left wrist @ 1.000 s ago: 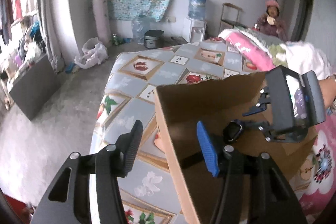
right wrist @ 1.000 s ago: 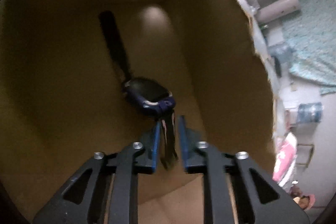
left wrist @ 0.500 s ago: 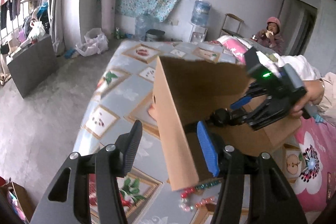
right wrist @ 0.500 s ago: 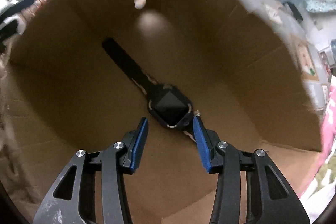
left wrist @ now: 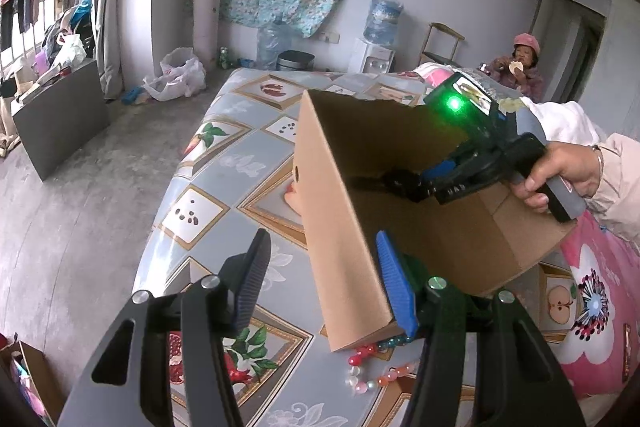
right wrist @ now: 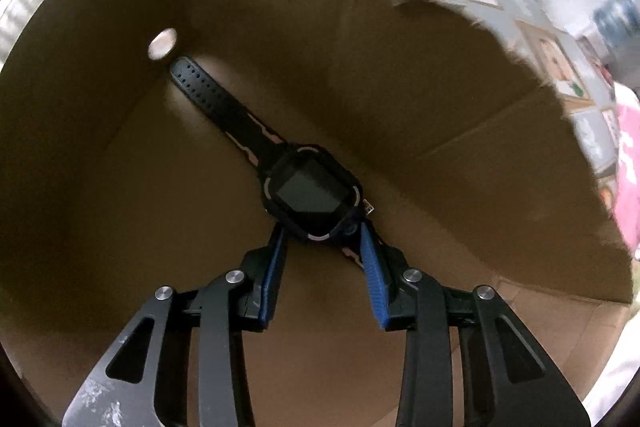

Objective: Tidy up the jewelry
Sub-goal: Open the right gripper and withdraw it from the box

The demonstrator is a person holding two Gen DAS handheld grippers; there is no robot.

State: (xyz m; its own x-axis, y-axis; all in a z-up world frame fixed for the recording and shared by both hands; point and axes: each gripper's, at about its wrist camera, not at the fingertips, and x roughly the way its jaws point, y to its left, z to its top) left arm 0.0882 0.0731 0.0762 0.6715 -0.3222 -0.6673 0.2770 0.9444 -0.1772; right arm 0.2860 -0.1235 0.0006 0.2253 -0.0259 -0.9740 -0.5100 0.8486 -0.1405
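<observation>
A black smartwatch (right wrist: 310, 193) lies flat on the floor of an open cardboard box (right wrist: 460, 95). My right gripper (right wrist: 322, 233) is open inside the box, its blue pads on either side of the watch's near strap, not clamping it. In the left wrist view the right gripper (left wrist: 420, 183) reaches into the box (left wrist: 340, 227) beside the watch (left wrist: 396, 181). My left gripper (left wrist: 322, 253) is open and straddles the box's near left wall. A bead bracelet (left wrist: 372, 367) lies on the table by the box's near corner.
The box stands on a table with a fruit-print cloth (left wrist: 224, 195). A pink floral quilt (left wrist: 600, 307) lies at the right. A person (left wrist: 520, 65) sits at the back. The concrete floor drops off to the left.
My right gripper has opened and let go of the watch strap; the watch now lies flat on the box floor. The left gripper has pulled back and up, so the box looks further off.
</observation>
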